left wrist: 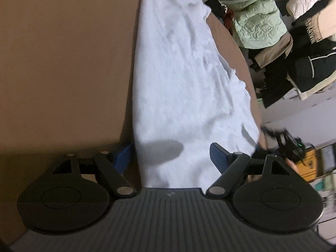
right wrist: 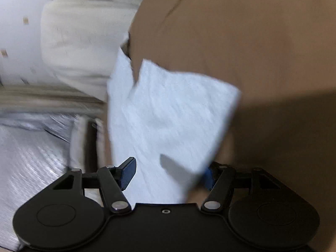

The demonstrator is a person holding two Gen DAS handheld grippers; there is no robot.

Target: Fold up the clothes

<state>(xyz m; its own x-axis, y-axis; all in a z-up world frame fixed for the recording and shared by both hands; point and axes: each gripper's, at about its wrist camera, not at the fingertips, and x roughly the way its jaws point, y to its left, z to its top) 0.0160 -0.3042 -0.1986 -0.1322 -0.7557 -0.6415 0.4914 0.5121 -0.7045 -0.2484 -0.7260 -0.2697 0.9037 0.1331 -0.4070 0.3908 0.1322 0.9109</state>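
Note:
A white garment (left wrist: 178,73) lies stretched out on the brown table (left wrist: 63,63), running away from my left gripper (left wrist: 171,155). That gripper is open, its blue pads (left wrist: 124,156) wide apart on either side of the cloth's near end. In the right wrist view a folded end of the white garment (right wrist: 168,109) lies over the brown table (right wrist: 262,52) and reaches back between the spread fingers of my right gripper (right wrist: 169,175), which is open. The cloth covers part of the right-hand pad (right wrist: 210,178). This view is motion-blurred.
Past the table's right edge there is a heap of clothes with a pale green quilted jacket (left wrist: 258,21) and black garments (left wrist: 294,73). A yellow box (left wrist: 308,166) sits lower right. In the right wrist view a cream bundle (right wrist: 79,42) and a silvery quilted surface (right wrist: 31,157) lie left of the table.

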